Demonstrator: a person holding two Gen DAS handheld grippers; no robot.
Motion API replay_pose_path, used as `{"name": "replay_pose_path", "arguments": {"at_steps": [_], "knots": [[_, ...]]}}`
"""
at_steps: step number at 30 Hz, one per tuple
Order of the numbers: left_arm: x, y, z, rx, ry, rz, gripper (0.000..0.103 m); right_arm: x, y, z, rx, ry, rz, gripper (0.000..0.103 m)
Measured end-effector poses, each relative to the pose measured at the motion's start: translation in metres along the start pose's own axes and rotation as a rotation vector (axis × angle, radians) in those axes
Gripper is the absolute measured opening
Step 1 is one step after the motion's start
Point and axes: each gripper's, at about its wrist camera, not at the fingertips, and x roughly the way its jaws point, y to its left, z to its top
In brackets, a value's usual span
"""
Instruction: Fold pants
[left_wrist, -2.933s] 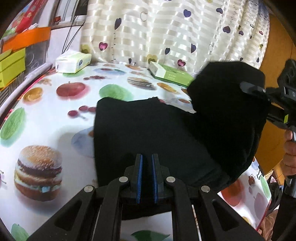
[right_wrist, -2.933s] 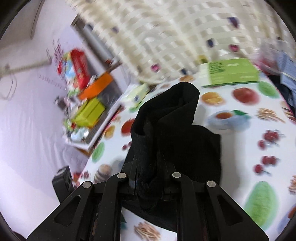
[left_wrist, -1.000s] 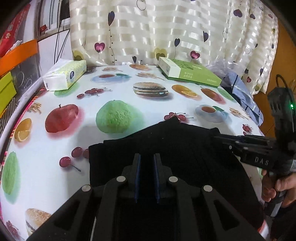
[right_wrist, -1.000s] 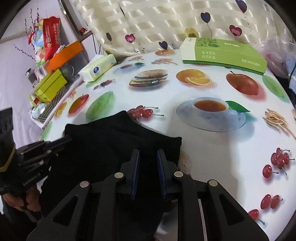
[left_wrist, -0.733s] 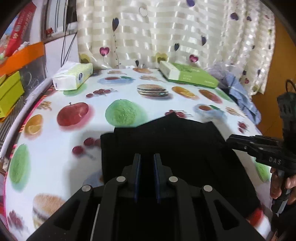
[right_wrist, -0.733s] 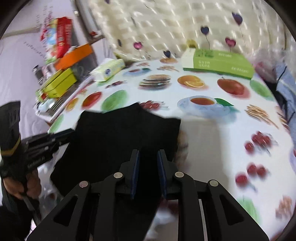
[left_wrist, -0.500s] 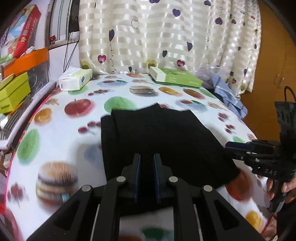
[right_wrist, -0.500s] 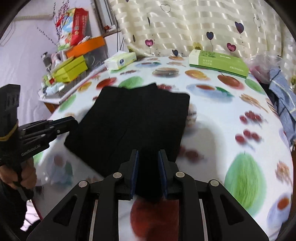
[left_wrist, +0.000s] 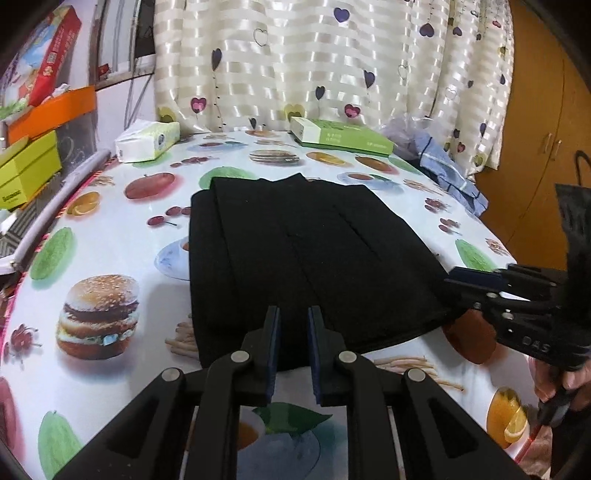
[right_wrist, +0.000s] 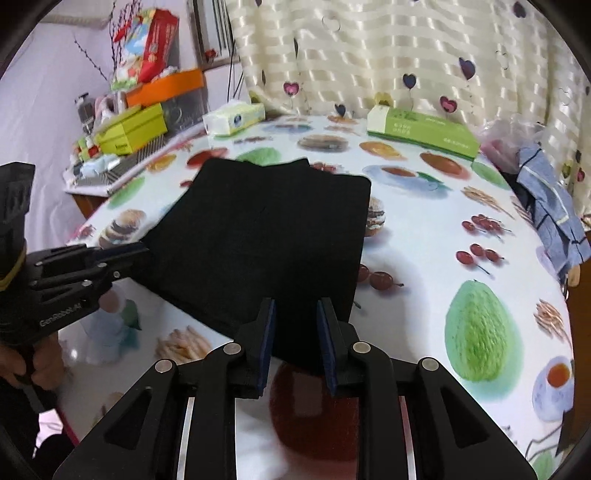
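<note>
Left wrist view. Left gripper (left_wrist: 292, 325): jaws a narrow gap apart, the near hem of the black pants (left_wrist: 306, 258) showing in the gap; whether the pads pinch cloth cannot be told here. The pants lie flat on the fruit-print tablecloth (left_wrist: 110, 229), folded into a broad panel directly ahead of the fingertips. Long axis: runs away from this gripper toward the curtain, with lengthwise creases along it. The near edge sits at the tips; the far edge lies short of the green box (left_wrist: 340, 138). Right gripper (left_wrist: 458, 277): enters from the right, its tips at the panel's near right corner.

Right wrist view. Right gripper (right_wrist: 295, 325): jaws opening, blue pads clearly apart; the near hem of the pants (right_wrist: 266, 236) shows between them, not pressed by either pad. The cloth extends ahead and slightly left of these fingertips. Left gripper (right_wrist: 140, 251): comes in from the left, tips at the panel's near left corner, state not legible from this angle.

Judgement: both grippers are about equally near, each at one end of the near edge. A further fold would carry that edge forward along the long axis.
</note>
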Motion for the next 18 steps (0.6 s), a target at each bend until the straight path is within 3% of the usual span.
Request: {"name": "replay_pose_path", "arguments": {"at_steps": [3,4,18], "knots": [[-0.009,-0.004,-0.005,-0.017,-0.007,-0.004,0.017,-0.013,0.004,-0.008,0.016,-0.023,0.023,0.048],[-0.012,-0.006,-0.007,-0.016,-0.010,0.005,0.017,-0.016,0.006,-0.011,0.019,-0.027,0.026,0.050],[-0.035,-0.011,-0.021,-0.036,-0.031,0.051,0.017,-0.030,0.019,-0.016,0.000,-0.046,0.028,0.050]]}}
